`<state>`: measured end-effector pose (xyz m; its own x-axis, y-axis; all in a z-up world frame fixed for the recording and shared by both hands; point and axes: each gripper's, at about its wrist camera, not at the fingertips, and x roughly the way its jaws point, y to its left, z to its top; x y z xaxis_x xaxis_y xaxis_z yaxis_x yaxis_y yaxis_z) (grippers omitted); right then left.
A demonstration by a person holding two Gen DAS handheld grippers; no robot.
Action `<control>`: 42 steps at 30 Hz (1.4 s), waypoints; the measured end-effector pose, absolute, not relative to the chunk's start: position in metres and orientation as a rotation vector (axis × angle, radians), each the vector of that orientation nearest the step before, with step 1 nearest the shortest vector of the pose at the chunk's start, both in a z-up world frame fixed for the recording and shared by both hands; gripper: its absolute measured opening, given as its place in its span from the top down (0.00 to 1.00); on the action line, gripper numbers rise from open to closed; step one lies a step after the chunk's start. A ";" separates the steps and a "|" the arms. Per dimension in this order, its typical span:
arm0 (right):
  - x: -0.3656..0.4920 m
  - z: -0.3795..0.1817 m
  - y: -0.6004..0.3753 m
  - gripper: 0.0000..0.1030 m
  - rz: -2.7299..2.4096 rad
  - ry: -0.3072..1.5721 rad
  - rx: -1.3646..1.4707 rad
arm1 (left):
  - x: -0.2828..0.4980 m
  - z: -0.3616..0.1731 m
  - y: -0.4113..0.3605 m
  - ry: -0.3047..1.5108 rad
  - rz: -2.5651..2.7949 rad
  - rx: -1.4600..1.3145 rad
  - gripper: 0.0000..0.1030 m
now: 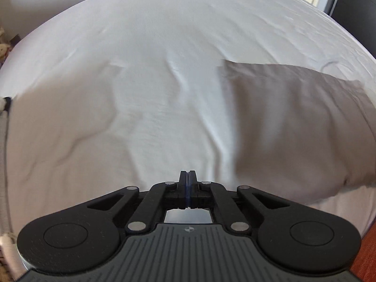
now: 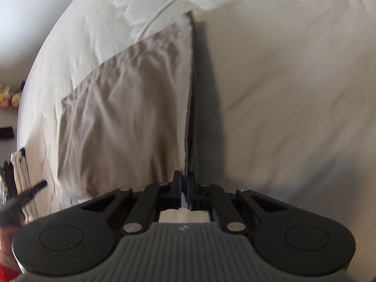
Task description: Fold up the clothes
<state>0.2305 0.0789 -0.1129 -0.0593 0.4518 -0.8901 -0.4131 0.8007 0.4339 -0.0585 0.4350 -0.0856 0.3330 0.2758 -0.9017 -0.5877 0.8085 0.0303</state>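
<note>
A white sheet (image 1: 164,58) covers the bed, rumpled into soft ridges across the middle. On it lies a beige garment (image 2: 122,108), a folded piece of cloth whose kind I cannot make out.

The right tool (image 2: 184,185) has its two fingers drawn tight on the near edge of that beige garment. A thin strip of fabric sits pinched between the blue pads (image 2: 179,195), and from there the cloth's edge runs straight up and away from the tool, lifted clear of the sheet so that it throws a dark shadow to its right. The rest of the garment hangs and spreads to the left of the tool, wrinkled, with its far corners resting on the bed.

The left tool (image 1: 188,176) is also fully closed, its fingers pressed flat together above the sheet. Whether it has any cloth caught at the tips I cannot tell. From its view the same beige garment (image 1: 293,122) lies off to the right, raised along one side.

At the left edge of the bed, in the right wrist view, a stack of folded pale and dark clothes (image 2: 20,183) stands on end. The black tip of the other gripper (image 2: 35,186) shows just beside it, blurred. No basket, box or other container is visible from either side.
</note>
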 end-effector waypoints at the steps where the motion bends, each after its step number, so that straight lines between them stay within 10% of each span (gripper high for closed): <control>1: 0.224 -0.111 0.084 0.96 0.711 1.459 0.002 | -0.065 -0.080 0.443 1.099 0.586 -0.329 1.00; 28: 0.260 -0.091 0.015 0.91 0.787 1.308 -0.206 | 0.107 -0.063 0.204 1.053 -0.006 -0.282 0.98; 36: 0.278 -0.096 -0.039 0.78 0.807 1.258 -0.132 | 0.174 -0.103 0.150 1.258 -0.027 -0.265 0.48; 42: 0.290 -0.114 -0.066 0.73 0.807 1.282 -0.055 | 0.215 -0.136 0.135 1.425 0.068 -0.274 0.42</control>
